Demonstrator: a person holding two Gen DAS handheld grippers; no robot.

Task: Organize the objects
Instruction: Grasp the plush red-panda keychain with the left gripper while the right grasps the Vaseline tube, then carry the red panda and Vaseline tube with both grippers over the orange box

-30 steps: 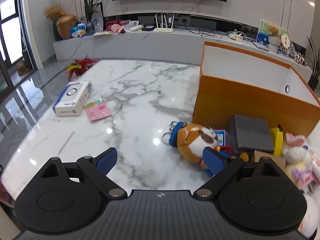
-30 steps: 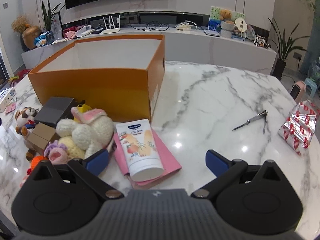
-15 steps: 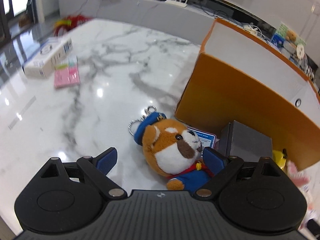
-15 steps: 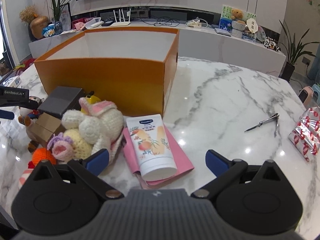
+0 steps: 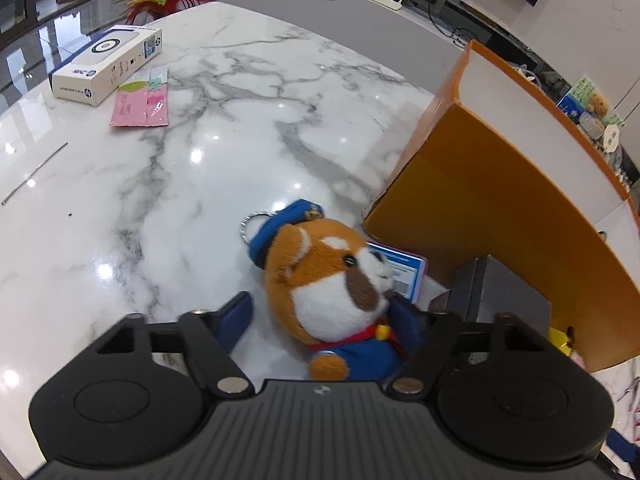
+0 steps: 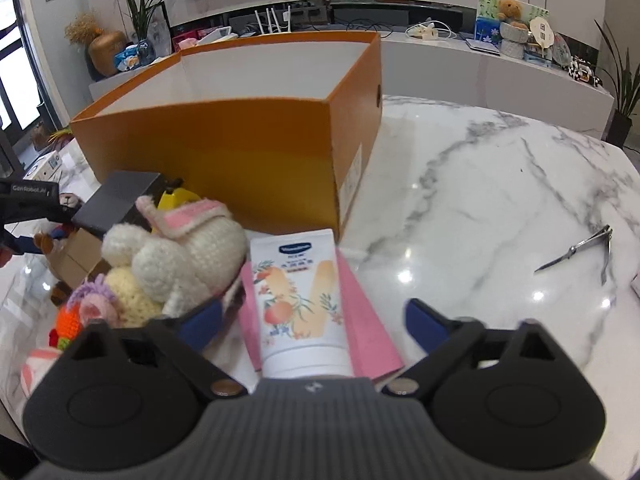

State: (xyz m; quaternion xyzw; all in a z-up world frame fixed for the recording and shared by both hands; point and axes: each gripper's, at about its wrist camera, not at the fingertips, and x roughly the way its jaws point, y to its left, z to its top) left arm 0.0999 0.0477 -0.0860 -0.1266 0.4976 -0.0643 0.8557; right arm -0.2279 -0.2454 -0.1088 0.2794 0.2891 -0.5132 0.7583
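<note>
A brown plush dog keychain (image 5: 332, 284) in blue cap and uniform lies on the marble table beside the open orange box (image 5: 500, 208). My left gripper (image 5: 324, 316) is open, its fingers either side of the plush's body; the right finger touches it. In the right wrist view my right gripper (image 6: 316, 324) is open around a white cream tube (image 6: 300, 300) lying on a pink booklet (image 6: 368, 328). A crocheted bunny (image 6: 176, 260) touches its left finger. The orange box (image 6: 224, 148) stands behind, empty inside.
A dark grey box (image 5: 500, 296) and blue card (image 5: 404, 272) lie by the plush. A white carton (image 5: 108, 64) and pink packet (image 5: 140, 100) sit far left. Nail clippers (image 6: 580, 252) lie at right. Small cardboard box (image 6: 76, 256) and yarn toys (image 6: 80, 312) crowd the left.
My left gripper moved forward and down so the plush dog now lies between its fingers. My right gripper moved forward over the cream tube, which now lies between its fingers.
</note>
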